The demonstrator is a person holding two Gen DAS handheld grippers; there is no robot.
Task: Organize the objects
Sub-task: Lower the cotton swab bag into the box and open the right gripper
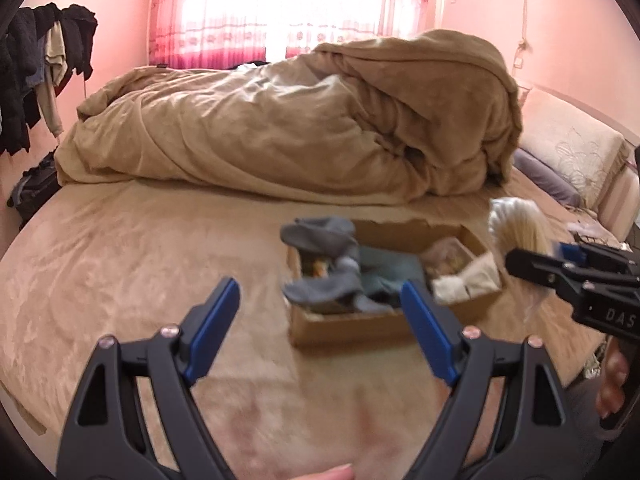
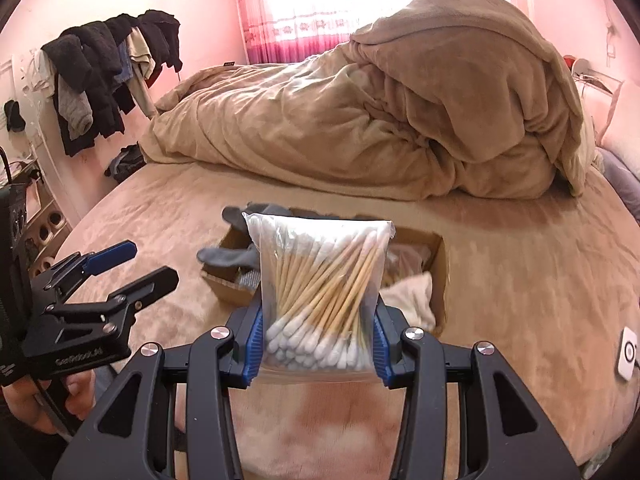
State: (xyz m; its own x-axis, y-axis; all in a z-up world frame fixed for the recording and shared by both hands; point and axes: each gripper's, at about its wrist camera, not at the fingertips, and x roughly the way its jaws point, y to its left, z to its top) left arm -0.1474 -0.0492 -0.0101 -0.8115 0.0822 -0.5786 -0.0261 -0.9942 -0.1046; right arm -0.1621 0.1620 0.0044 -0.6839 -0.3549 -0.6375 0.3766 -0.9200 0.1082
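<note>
While the right gripper (image 2: 318, 344) clamps it between its blue pads, the bag of cotton swabs (image 2: 320, 292) stands upright: clear plastic, packed with wooden sticks tipped white. Just beyond those fingertips lies the cardboard box (image 2: 439, 276) holding grey socks (image 2: 228, 258). Off to its left, the left gripper (image 1: 320, 312) hangs spread apart, holding nothing.

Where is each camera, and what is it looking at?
Left wrist: sits on the open left gripper, faces the cardboard box on the bed; a fingertip shows below.
Right wrist: sits on the right gripper squeezing the cotton swab bag; the left hand shows.
Both share the box, the blanket and each other's gripper.
</note>
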